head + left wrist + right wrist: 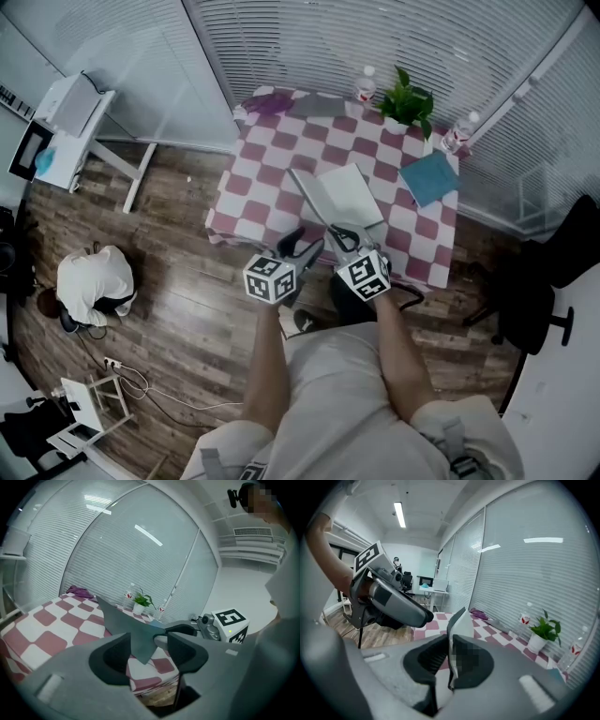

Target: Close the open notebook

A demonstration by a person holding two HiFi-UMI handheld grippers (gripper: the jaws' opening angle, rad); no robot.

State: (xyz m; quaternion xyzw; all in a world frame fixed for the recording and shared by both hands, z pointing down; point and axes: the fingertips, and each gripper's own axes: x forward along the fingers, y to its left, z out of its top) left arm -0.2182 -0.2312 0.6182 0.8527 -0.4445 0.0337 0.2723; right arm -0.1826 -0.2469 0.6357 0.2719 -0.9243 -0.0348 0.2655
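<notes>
The open notebook (pixel 345 194) lies on the pink-and-white checked table (pixel 262 178), near its front edge. Its grey cover (pixel 458 620) stands raised off the table. My right gripper (pixel 449 660) is shut on the edge of that cover, which rises thin and upright from between the jaws. In the head view the right gripper (pixel 339 236) sits at the notebook's near corner. My left gripper (pixel 149 648) is open; a corner of the grey cover (pixel 133 632) hangs between its jaws without being pressed. The left gripper (pixel 302 246) is just left of the right one.
A potted plant (pixel 409 101), two bottles (pixel 365 84) (pixel 458 132), a teal book (pixel 429 176), a grey pad (pixel 319 106) and a purple cloth (pixel 270 103) sit at the table's far side. A person (pixel 94 284) crouches on the floor at left. A black chair (pixel 548 281) stands right.
</notes>
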